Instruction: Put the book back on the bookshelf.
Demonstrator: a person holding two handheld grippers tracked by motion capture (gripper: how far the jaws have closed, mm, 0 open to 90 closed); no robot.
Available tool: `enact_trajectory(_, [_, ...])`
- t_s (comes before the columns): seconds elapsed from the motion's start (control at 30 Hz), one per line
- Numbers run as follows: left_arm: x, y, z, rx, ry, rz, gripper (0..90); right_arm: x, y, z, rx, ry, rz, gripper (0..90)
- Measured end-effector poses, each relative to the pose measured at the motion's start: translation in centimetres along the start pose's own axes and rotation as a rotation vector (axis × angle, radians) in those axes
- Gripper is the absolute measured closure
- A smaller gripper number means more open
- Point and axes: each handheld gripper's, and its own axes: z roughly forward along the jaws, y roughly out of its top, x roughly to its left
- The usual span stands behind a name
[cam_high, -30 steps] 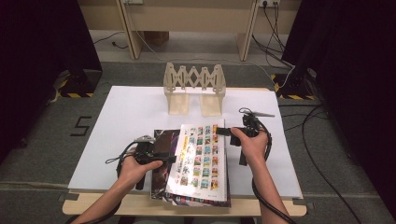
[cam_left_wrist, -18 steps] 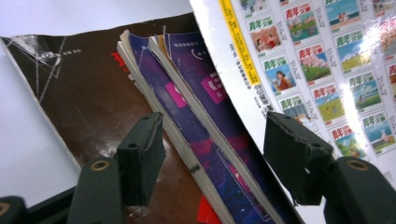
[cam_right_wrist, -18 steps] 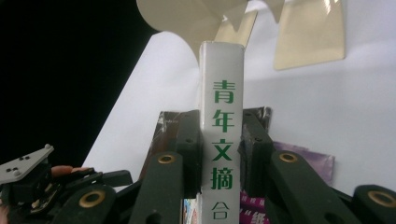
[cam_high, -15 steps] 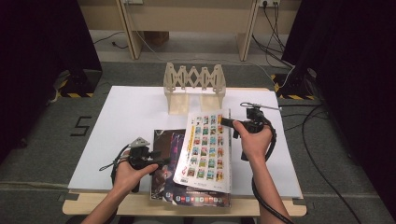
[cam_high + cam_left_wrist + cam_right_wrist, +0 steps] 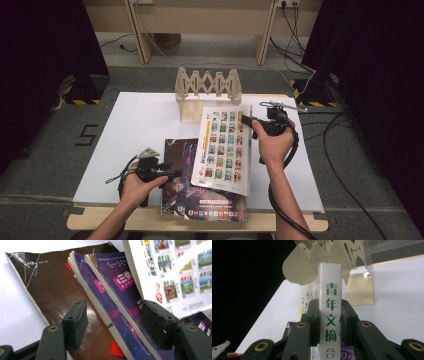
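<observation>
A white book (image 5: pixel 224 150) with a grid of small pictures hangs tilted above the table, and my right gripper (image 5: pixel 248 121) is shut on its spine near the top. In the right gripper view the jaws clamp the white spine (image 5: pixel 330 285) with green characters. Under it lies a stack: a dark brown book (image 5: pixel 172 150) and purple books (image 5: pixel 215 205). My left gripper (image 5: pixel 172 173) stands open at the stack's left edge. In the left gripper view its gripper (image 5: pixel 113 322) straddles the purple books (image 5: pixel 112 282) over the brown book (image 5: pixel 47 282), touching neither.
A wooden accordion-style rack (image 5: pixel 207 90) stands at the back middle of the white table (image 5: pixel 135 120), just beyond the lifted book's top; it is also the rack (image 5: pixel 322 255) ahead of the spine. Cables trail on the floor to the right.
My right gripper has raised the white book off the stack and carried it back toward the rack. My left gripper has drawn back slightly to the stack's left edge.
</observation>
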Motion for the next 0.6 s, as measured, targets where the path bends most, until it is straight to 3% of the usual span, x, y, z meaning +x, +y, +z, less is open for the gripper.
enact_trajectory(0.17, [0.0,-0.1,0.0,-0.001,0.0,-0.001,36.7,0.7,1.1,-0.2,-0.063,-0.07,-0.027,74.3])
enact_trajectory(0.6, [0.1,0.0,-0.1,-0.001,-0.002,-0.003,36.5,2.1,4.5,0.4,-0.163,-0.186,-0.077,74.4])
